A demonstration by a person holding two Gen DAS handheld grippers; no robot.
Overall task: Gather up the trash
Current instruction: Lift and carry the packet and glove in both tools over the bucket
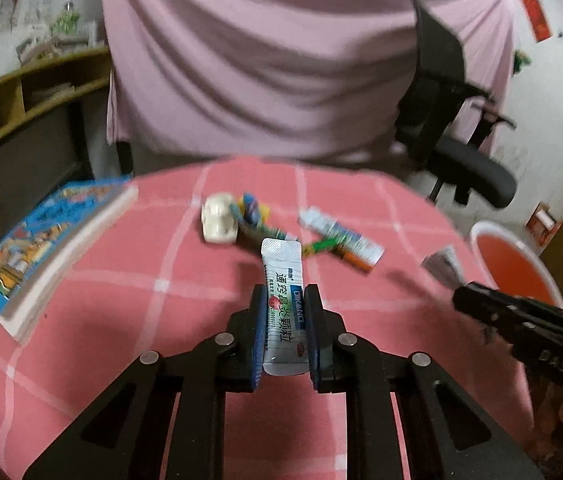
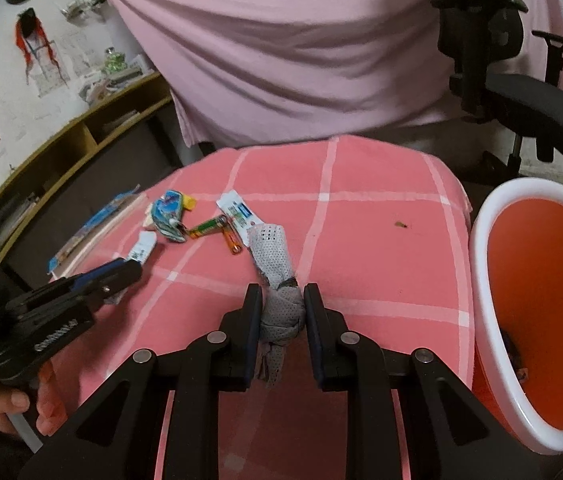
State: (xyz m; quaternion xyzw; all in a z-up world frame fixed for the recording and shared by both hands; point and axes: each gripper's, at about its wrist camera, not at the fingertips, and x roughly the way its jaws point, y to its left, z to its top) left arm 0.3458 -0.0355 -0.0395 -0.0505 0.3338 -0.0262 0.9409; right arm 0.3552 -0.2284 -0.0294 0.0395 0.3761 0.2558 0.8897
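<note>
Left wrist view: sachet (image 1: 282,304) in left gripper (image 1: 284,334), above pink tablecloth (image 1: 121,300).

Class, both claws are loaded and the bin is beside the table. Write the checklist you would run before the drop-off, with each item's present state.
1. Left claw clamped on the white sachet: ok.
2. Right claw clamped on the knotted grey mesh: ok.
3. Orange bin open: ok.
4. Bin has room: ok.
5. Either load above the bin: not ok.
6. Batteries and wrappers cleared from the table: not ok.
</note>
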